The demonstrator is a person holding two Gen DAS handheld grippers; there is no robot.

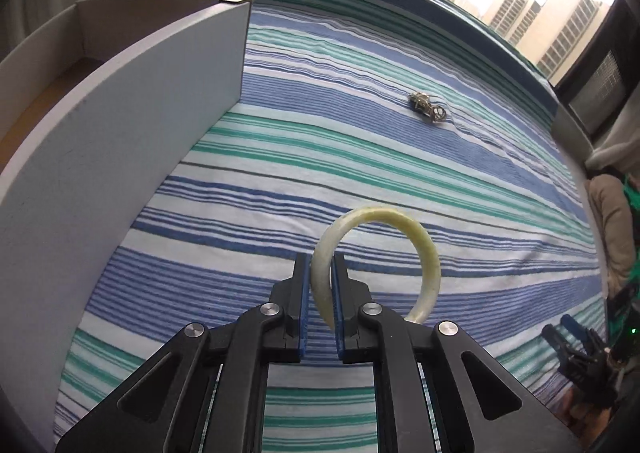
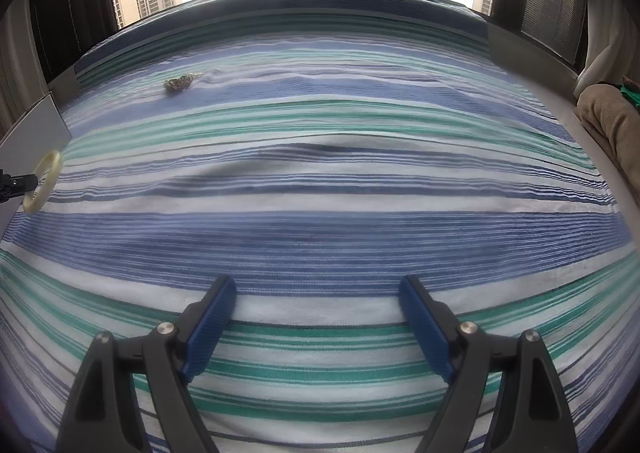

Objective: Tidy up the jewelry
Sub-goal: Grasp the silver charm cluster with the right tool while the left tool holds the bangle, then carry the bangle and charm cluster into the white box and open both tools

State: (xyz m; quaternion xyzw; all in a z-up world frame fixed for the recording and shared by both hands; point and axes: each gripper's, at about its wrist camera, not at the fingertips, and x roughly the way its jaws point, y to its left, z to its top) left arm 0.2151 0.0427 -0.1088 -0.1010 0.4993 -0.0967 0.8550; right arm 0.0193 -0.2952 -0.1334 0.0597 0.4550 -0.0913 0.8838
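Note:
My left gripper is shut on a pale green-white bangle and holds it upright above the striped cloth, just right of a white box. The bangle also shows at the left edge of the right wrist view. A small metal jewelry piece lies on the cloth farther back; it also shows in the right wrist view. My right gripper is open and empty, low over the cloth.
The blue, green and white striped cloth covers the whole surface. The box's tall white wall stands at my left. A window with towers is behind. A beige cushion lies at the right edge.

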